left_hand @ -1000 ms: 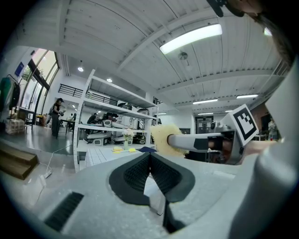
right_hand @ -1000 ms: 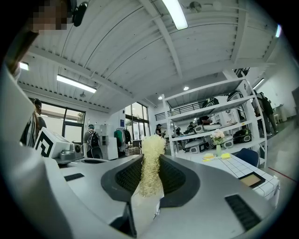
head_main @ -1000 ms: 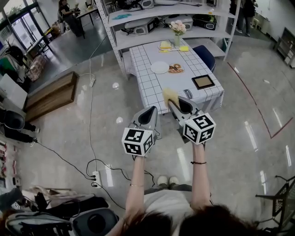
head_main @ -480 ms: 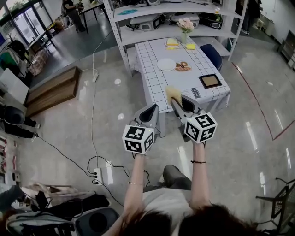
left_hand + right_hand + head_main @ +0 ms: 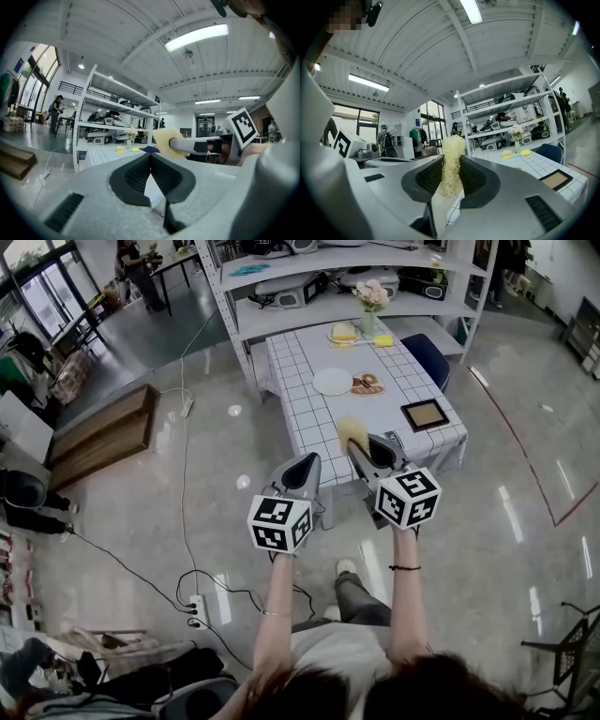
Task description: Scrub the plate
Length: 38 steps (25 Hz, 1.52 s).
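Overhead in the head view, a glossy grey floor [image 5: 525, 512] crossed by a black cable [image 5: 141, 563] surrounds a table [image 5: 305, 423] under a white grid-patterned cloth. The table stands against a white shelf rack [image 5: 281, 310]. The plate [image 5: 332, 381] lies mid-table, just beside a dish of pastries [image 5: 366, 384]. A framed panel [image 5: 424, 413] sits nearer the front edge, and a vase of flowers [image 5: 371, 298] stands at the far end. The left tongs [image 5: 305, 463] and right tongs [image 5: 358, 444] are held short of the table, well apart from the plate.

The left gripper view shows the left jaws pressed together and empty, under a ribbed ceiling with strip lights.

The right gripper view shows the right jaws pinching a yellow scrub pad [image 5: 452, 143] that stands upright between them.
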Tool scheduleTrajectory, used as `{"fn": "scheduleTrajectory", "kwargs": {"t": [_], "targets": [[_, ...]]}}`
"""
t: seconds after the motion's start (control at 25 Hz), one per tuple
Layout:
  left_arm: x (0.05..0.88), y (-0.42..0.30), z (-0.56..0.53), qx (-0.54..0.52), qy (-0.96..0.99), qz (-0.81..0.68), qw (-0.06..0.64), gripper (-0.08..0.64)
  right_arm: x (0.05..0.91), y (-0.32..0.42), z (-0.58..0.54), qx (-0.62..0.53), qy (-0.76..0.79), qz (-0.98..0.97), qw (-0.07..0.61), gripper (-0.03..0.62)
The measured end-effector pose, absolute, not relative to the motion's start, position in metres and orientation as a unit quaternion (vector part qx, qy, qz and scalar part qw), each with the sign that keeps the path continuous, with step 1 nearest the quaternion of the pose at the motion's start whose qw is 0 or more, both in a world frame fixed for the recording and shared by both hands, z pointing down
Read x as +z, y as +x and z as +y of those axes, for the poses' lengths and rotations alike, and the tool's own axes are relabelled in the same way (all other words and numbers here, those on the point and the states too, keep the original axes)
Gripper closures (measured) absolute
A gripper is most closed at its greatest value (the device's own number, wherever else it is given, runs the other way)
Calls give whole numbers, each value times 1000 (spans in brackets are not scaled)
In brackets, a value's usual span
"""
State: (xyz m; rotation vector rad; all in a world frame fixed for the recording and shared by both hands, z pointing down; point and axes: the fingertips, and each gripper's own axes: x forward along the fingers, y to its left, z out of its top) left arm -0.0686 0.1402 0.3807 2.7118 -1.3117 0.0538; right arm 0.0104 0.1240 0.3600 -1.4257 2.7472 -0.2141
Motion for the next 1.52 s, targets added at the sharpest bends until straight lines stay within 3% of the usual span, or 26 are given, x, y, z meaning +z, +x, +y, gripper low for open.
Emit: {"fn": "scheduleTrajectory", "kwargs": {"t": [0.76,1.52], "targets": [[383,-57,23,15,883,-461,86,549,361,19,1,-78,-417,905,-13,506],[395,-35,-32,16,881,-461,103,549,381,29,-52,-84,-403,910,-46,506]]}}
